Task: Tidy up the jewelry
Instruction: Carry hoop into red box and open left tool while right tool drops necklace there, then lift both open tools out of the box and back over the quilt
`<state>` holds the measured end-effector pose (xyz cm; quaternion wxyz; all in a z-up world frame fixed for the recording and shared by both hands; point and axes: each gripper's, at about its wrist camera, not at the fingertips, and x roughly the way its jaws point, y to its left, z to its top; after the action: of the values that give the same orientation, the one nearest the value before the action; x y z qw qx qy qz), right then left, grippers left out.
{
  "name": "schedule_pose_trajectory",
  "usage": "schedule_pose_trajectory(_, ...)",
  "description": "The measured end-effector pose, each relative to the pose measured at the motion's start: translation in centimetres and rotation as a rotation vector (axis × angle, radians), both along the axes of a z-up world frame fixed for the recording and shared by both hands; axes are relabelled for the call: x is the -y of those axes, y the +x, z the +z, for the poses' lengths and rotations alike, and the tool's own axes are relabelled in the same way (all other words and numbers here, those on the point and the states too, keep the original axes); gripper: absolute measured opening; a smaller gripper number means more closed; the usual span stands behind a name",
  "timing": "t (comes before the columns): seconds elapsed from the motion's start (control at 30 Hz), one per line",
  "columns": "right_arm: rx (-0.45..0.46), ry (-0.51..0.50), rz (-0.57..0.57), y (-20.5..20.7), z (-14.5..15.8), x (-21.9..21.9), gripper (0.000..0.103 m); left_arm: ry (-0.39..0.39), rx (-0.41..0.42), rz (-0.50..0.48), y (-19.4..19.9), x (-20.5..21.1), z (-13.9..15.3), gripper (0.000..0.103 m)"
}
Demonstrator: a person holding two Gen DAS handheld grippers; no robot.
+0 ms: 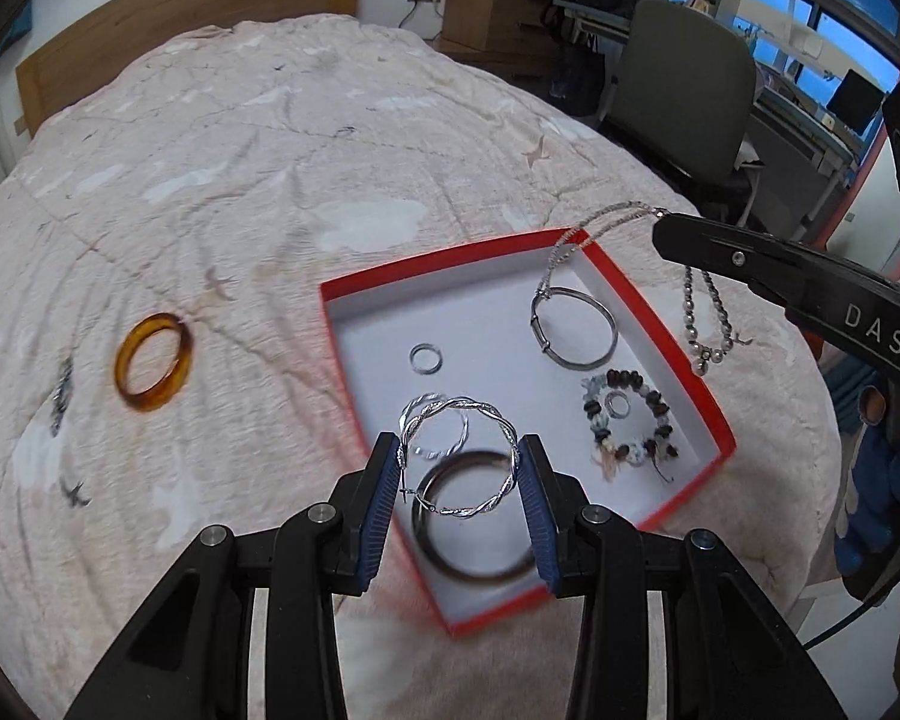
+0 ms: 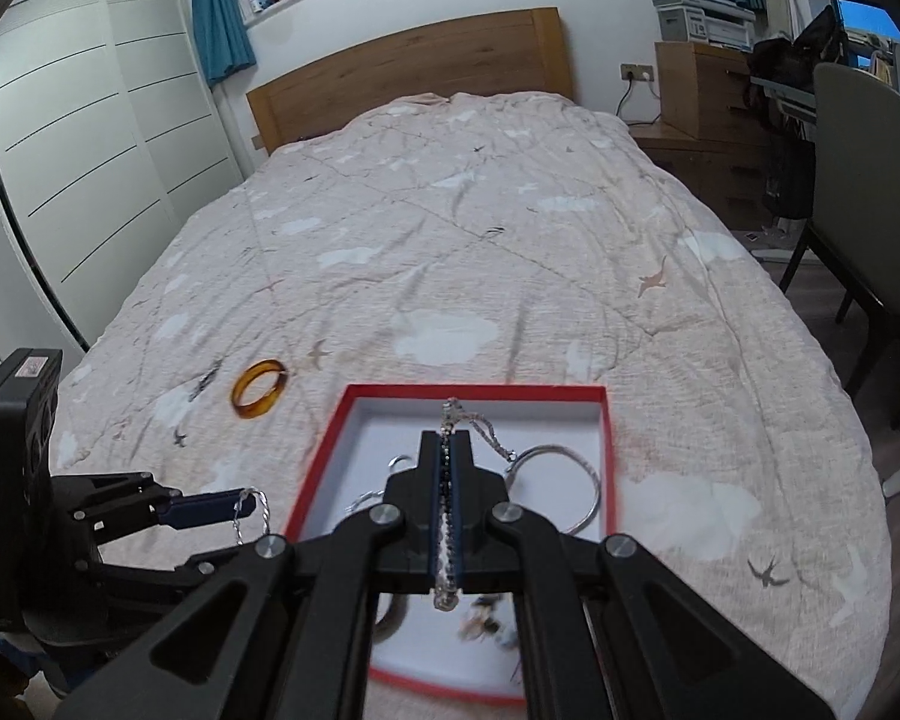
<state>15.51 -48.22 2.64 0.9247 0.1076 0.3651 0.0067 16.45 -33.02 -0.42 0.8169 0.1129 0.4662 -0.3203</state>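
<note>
A red box point(image 1: 720, 420) with a white inside lies on the bed; it also shows in the right wrist view point(image 2: 606, 420). In it lie a silver bangle point(image 1: 576, 327), a small ring point(image 1: 425, 358), a beaded bracelet point(image 1: 630, 420) and a dark bangle point(image 1: 474, 516). My left gripper point(image 1: 457, 461) is shut on a twisted silver hoop point(image 1: 459, 456) above the box's near corner. My right gripper point(image 2: 447, 444) is shut on a silver chain point(image 2: 447, 516), held over the box; the chain point(image 1: 606, 219) hangs from its tip in the left wrist view. An amber bangle point(image 1: 153, 370) lies on the quilt to the left.
The pink quilt point(image 2: 480, 240) covers the bed up to a wooden headboard point(image 2: 414, 72). A grey chair point(image 2: 870, 192) and desk stand to the right, wardrobe doors point(image 2: 78, 168) to the left.
</note>
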Motion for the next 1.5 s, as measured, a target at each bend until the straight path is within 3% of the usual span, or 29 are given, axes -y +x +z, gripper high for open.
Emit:
schedule_pose_trajectory(0.37, -0.137, 0.015, 0.000, 4.5, -6.5, 2.9, 0.003, 0.068, -0.021, 0.047, 6.1, 4.7, -4.8, 0.039)
schedule_pose_trajectory(0.73, -0.258, 0.014, -0.026, 4.3, -9.6, 3.8, 0.006, 0.089, -0.040, 0.037, 6.4, 4.9, -6.8, 0.040)
schedule_pose_trajectory(0.83, -0.262, 0.010, -0.039, 4.0, -9.5, 3.8, 0.007, 0.088, -0.042, 0.031, 6.2, 4.8, -6.8, 0.040)
schedule_pose_trajectory(0.97, -0.259, -0.002, -0.055, 3.5, -8.9, 3.9, 0.026, 0.089, -0.049, 0.023, 5.9, 4.6, -6.6, 0.044)
schedule_pose_trajectory(1.2, -0.214, -0.017, -0.081, 1.3, -6.2, 4.0, 0.028, 0.077, -0.040, 0.014, 4.8, 4.0, -5.1, 0.047)
schedule_pose_trajectory(1.5, -0.154, -0.023, -0.171, -4.5, -1.5, 4.7, 0.028, 0.011, 0.005, 0.027, 1.2, -0.1, 0.1, 0.047)
